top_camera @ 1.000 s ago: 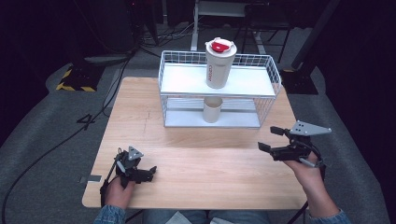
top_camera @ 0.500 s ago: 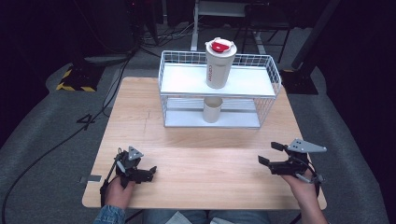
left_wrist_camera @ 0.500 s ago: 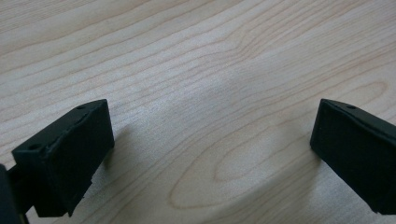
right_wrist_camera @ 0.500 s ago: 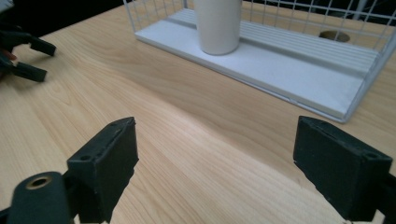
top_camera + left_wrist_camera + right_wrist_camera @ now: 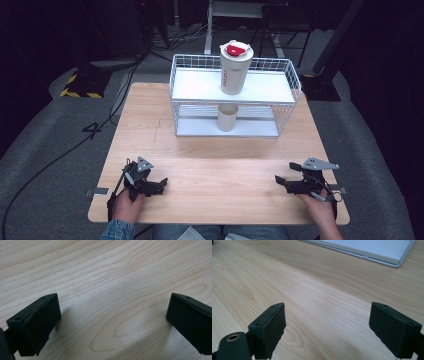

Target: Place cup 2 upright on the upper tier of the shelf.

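Note:
A white tumbler [image 5: 236,70] with a red lid stands on the top shelf of a white wire rack [image 5: 195,85]. Under it, on the lower shelf, stands a small beige cup [image 5: 227,118]. My left gripper [image 5: 161,184] rests low over the table's front left; in the left gripper view its jaws [image 5: 113,320] stand apart over bare wood. Low over the front right is my right gripper [image 5: 278,181]. In the right gripper view its jaws [image 5: 327,327] are apart with nothing between them, and the rack's base [image 5: 372,250] lies ahead.
The wooden table [image 5: 220,155] stretches between the grippers and the rack. Its front edge lies just behind both hands. Grey floor with cables and a yellow-black striped block [image 5: 80,84] surrounds the table.
My right gripper has come down toward the table and slightly nearer the front edge. The left gripper has stayed where it was.

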The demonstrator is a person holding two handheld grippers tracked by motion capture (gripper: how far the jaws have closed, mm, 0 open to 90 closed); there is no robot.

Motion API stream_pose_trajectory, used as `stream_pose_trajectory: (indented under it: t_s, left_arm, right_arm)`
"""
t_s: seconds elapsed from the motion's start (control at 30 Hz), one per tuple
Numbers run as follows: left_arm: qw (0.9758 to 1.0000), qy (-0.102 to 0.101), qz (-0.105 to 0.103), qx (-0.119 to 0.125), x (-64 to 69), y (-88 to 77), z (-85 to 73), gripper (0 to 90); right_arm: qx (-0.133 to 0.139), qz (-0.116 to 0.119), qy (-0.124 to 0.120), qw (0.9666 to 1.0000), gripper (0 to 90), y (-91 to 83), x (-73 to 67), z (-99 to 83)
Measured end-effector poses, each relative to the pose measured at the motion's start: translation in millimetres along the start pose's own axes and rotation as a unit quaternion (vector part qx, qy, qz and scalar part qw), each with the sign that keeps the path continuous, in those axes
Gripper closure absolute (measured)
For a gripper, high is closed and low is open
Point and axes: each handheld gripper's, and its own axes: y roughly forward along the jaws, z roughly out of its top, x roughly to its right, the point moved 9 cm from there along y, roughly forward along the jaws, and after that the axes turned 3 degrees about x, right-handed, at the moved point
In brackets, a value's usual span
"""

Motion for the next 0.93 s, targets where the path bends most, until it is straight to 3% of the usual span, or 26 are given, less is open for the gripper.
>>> stream_pose_trajectory:
  t_s: [0.33, 0.53, 0.77, 0.93]
  left_arm:
    - [1.0, 0.0, 0.0, 0.0, 0.0, 0.0, 0.0, 0.1]
    - [1.0, 0.0, 0.0, 0.0, 0.0, 0.0, 0.0, 0.1]
    - [1.0, 0.0, 0.0, 0.0, 0.0, 0.0, -0.1, 0.1]
    - [1.0, 0.0, 0.0, 0.0, 0.1, 0.0, -0.1, 0.1]
  right_arm:
    - [-0.023, -0.025, -0.019, 0.9992, 13.4, 9.7, 10.2, -19.9]
    - [-0.062, -0.045, -0.023, 0.9968, 14.1, 14.2, 17.8, -27.9]
    - [-0.072, -0.071, -0.015, 0.9948, 7.1, 15.9, 23.3, -28.8]
    - [-0.073, -0.072, -0.014, 0.9946, 6.3, 16.1, 23.6, -28.9]
